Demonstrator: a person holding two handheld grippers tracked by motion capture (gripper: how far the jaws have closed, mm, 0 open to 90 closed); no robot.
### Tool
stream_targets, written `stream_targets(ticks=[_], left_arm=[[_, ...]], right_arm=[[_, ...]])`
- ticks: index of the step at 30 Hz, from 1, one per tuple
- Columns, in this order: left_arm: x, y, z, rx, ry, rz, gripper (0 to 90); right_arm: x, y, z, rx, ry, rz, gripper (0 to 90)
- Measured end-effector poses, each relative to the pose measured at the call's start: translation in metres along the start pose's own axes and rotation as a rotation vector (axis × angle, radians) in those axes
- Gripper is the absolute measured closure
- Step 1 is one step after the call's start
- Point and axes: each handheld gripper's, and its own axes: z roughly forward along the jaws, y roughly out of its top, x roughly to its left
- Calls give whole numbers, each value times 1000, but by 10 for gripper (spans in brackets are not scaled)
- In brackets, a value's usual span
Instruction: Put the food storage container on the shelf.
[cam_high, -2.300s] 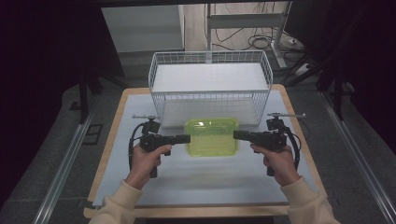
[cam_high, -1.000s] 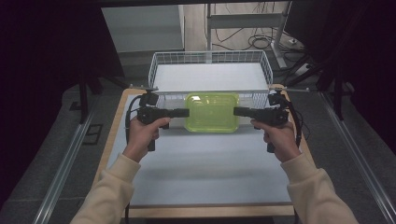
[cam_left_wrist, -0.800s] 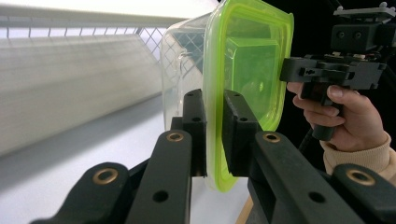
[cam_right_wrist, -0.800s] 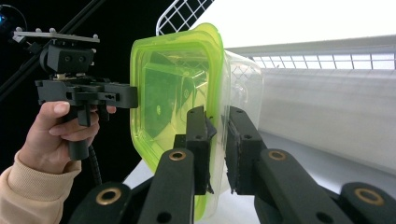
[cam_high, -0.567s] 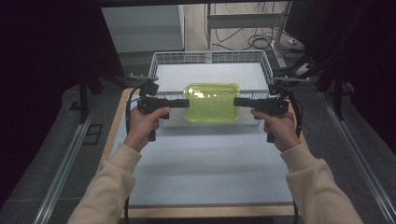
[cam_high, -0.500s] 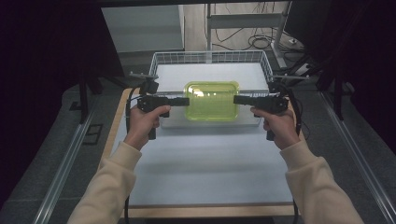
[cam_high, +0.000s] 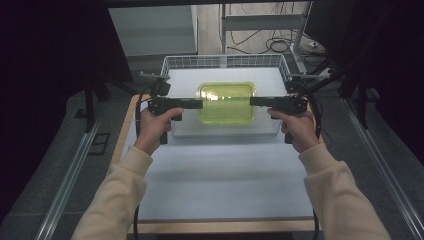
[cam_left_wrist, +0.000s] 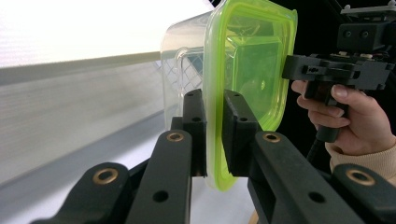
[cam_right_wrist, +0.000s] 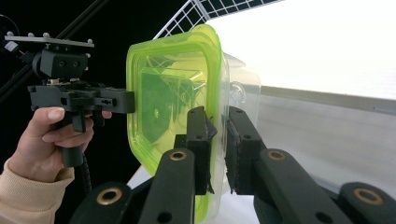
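Note:
A clear plastic container with a lime-green lid (cam_high: 226, 102) hangs level in the air over the white wire basket (cam_high: 172, 64). My left gripper (cam_high: 199, 104) is shut on the lid's left rim. My right gripper (cam_high: 253, 101) is shut on its right rim. In the left gripper view my left gripper (cam_left_wrist: 214, 135) pinches the green lid (cam_left_wrist: 247, 60) edge between its two black pads, and the other hand with its gripper (cam_left_wrist: 292, 67) holds the far side. In the right gripper view my right gripper (cam_right_wrist: 217, 149) clamps the lid (cam_right_wrist: 173, 93) rim, with the other gripper (cam_right_wrist: 128, 101) opposite.
The wire basket (cam_high: 280, 62) stands at the far end of the white table top (cam_high: 220, 175), its near wall below the container. A wooden border (cam_high: 220, 226) edges the table. Metal rails (cam_high: 65, 175) run along both sides, and cables lie on the floor behind.
Both hands have carried the container farther from the person and higher, from in front of the basket's near wall to above the basket's inside. Both grips are unchanged.

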Motion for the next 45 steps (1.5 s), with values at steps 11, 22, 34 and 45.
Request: stream_targets(ticks=[11, 22, 34, 45], left_arm=[[-1, 18, 0, -15, 3, 9, 817], [1, 38, 2, -27, 19, 9, 817], [16, 58, 15, -22, 43, -1, 816], [32, 73, 27, -14, 69, -25, 814]], right_arm=[[-1, 19, 1, -12, -2, -11, 809], [-4, 36, 6, -25, -7, -5, 809], [-20, 55, 20, -41, -32, 14, 809], [-36, 68, 33, -31, -56, 46, 808]])
